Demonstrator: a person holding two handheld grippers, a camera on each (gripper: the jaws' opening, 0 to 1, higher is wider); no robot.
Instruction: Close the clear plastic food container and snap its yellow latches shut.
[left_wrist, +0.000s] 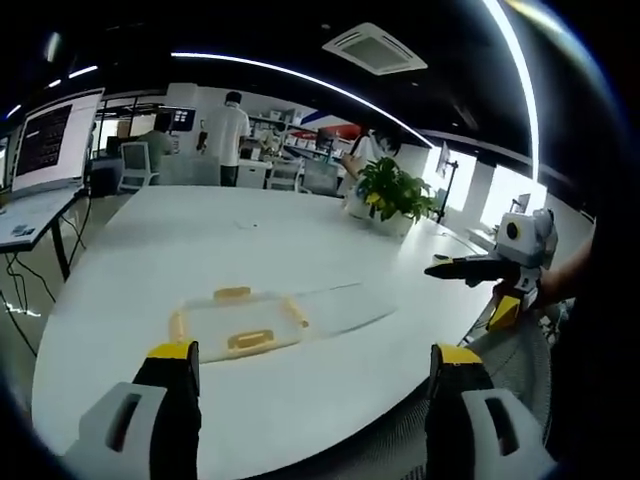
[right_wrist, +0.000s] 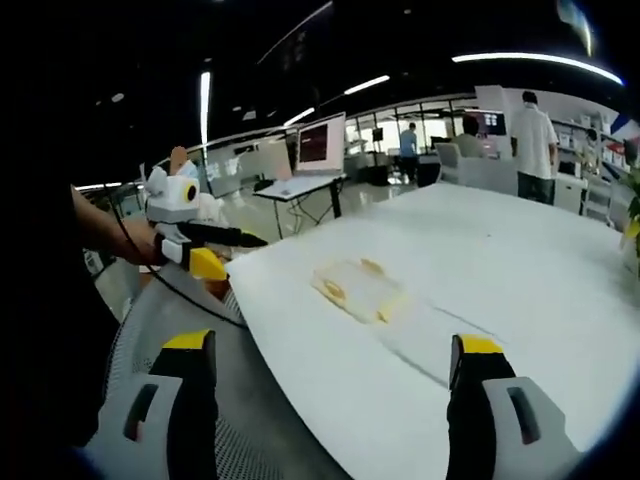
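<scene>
We work in an open office, at a broad white table (left_wrist: 300, 250) with a potted plant (left_wrist: 392, 195) at its far side and people standing by desks beyond. The clear food container (left_wrist: 240, 322) lies flat near the table's near edge, its long axis running across the left gripper view, yellow latches (left_wrist: 249, 340) on its sides; we cannot tell its contents. Our left gripper (left_wrist: 315, 365) and right gripper (right_wrist: 335, 360) hover with jaws spread wide, holding nothing.
</scene>
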